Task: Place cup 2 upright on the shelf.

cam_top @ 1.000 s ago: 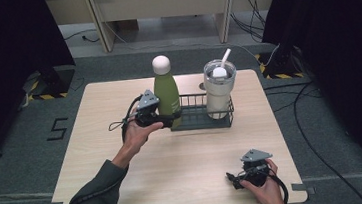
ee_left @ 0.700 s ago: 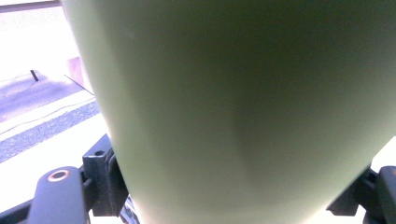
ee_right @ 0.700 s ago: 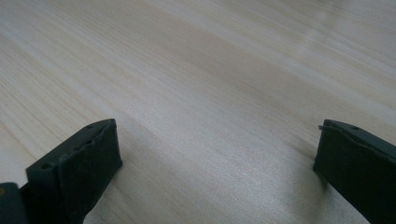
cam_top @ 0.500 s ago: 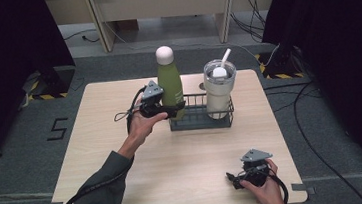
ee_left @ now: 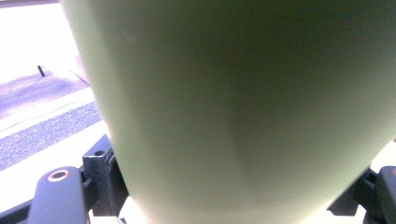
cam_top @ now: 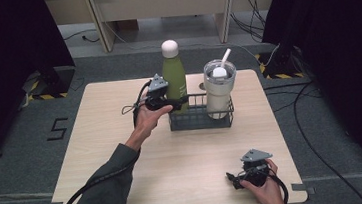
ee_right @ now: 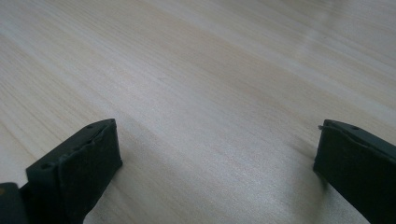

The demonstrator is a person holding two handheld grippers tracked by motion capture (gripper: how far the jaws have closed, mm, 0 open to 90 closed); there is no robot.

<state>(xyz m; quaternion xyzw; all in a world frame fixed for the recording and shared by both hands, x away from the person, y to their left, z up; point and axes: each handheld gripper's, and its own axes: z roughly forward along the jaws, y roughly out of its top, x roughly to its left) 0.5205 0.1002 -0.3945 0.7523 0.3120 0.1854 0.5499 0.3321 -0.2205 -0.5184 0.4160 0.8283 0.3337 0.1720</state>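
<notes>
The left gripper (cam_top: 181, 100) was closed on the green bottle (cam_top: 174, 80), w/ its jaws at the lower part of the bottle's body. The bottle stood upright w/ its white cap (cam_top: 169, 48) on top, at the left end of the black wire basket (cam_top: 200, 117). Its bottom was hidden behind the hand and the basket wall, so I could not tell if it rested on the basket floor or was a bit above it. In the left gripper view the green bottle (ee_left: 243, 107) was very close to the camera and blurred, and the black gripper parts showed at both lower corners, approx. on each side of the body.

In the right end of the same basket stood a clear tumbler (cam_top: 219, 88) w/ a lid and a white straw (cam_top: 225, 57), upright, near the bottle but apart from it. The basket was on the far half of the light wooden worktop (cam_top: 123, 152).

The right gripper (cam_top: 232, 178) was at the near right corner of the worktop, well apart from the basket, held low in the person's right hand (cam_top: 263, 189). Its jaws were wide open and held nothing; in the right gripper view the right gripper (ee_right: 217, 149) had bare wood of the worktop (ee_right: 210, 70) between the two black jaws.
</notes>
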